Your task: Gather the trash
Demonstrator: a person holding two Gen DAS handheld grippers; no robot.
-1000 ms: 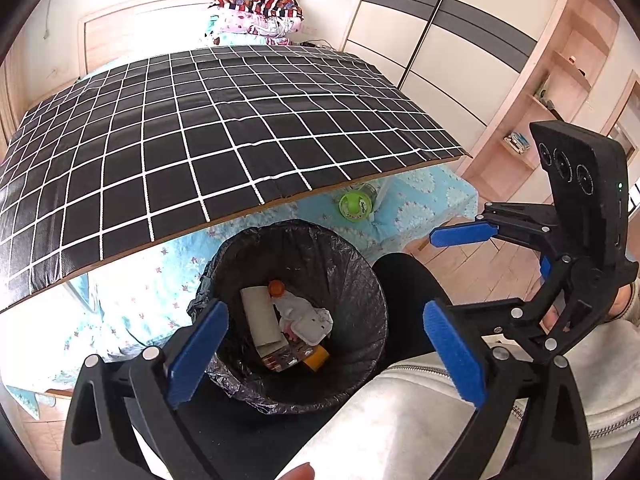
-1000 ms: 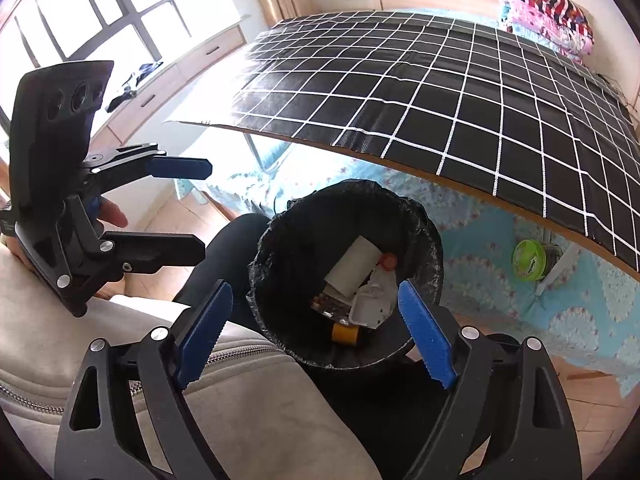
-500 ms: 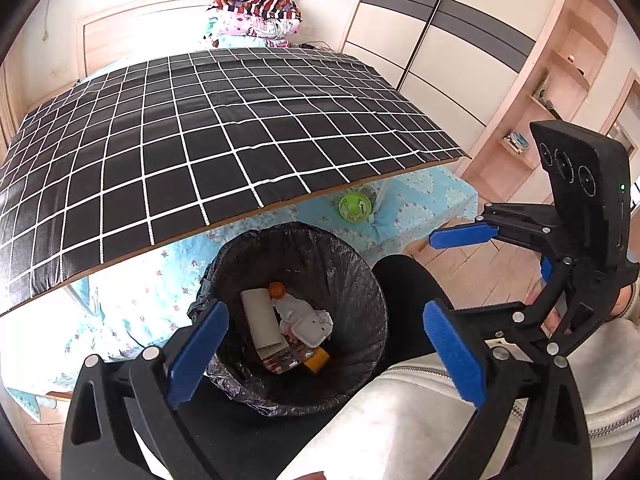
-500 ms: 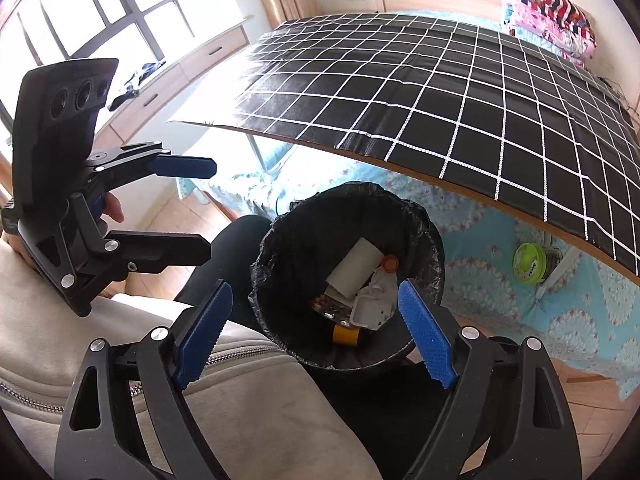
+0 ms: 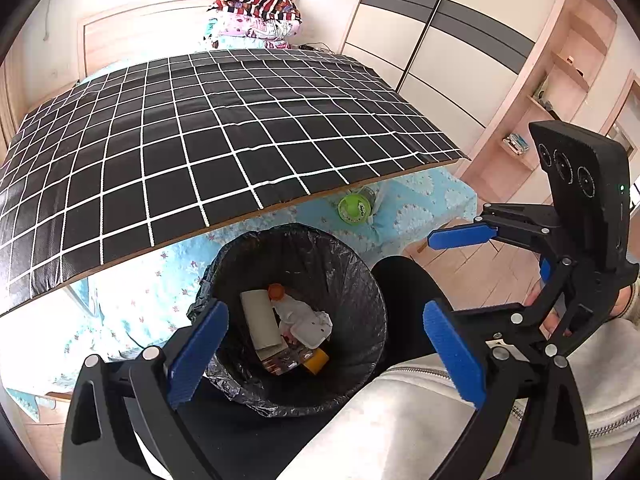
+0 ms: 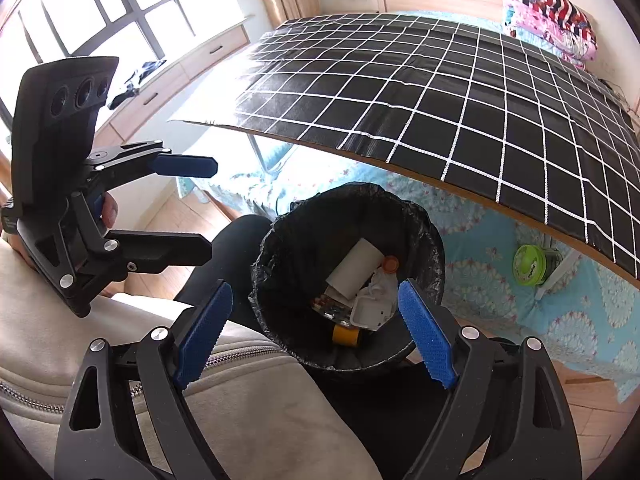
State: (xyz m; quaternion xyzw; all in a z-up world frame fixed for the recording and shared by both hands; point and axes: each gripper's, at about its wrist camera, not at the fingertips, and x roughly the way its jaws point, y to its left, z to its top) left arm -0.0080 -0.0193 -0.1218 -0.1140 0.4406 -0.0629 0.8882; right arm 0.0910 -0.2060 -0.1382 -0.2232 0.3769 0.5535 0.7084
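Observation:
A bin with a black liner (image 5: 360, 280) stands on the floor by the table edge; it also shows in the right wrist view (image 6: 424, 224). Inside lie a white paper roll (image 5: 260, 320), a white box (image 5: 308, 326), an orange cap (image 5: 276, 291) and a yellow piece (image 5: 316, 360). My left gripper (image 5: 326, 354) is open and empty above the bin. My right gripper (image 6: 316, 332) is open and empty above the bin; it also shows in the left wrist view (image 5: 448, 276). The left gripper shows at the left of the right wrist view (image 6: 200, 208).
A table with a black white-grid cloth (image 5: 200, 132) overhangs behind the bin. A green round container (image 5: 354, 209) lies on the blue floral sheet (image 5: 420, 208) under the table. The person's legs and grey jacket (image 6: 260, 408) sit beside the bin. Wardrobe (image 5: 460, 52) at right.
Almost nothing has changed. Both grippers hold open over the bin with only a slight drift of view.

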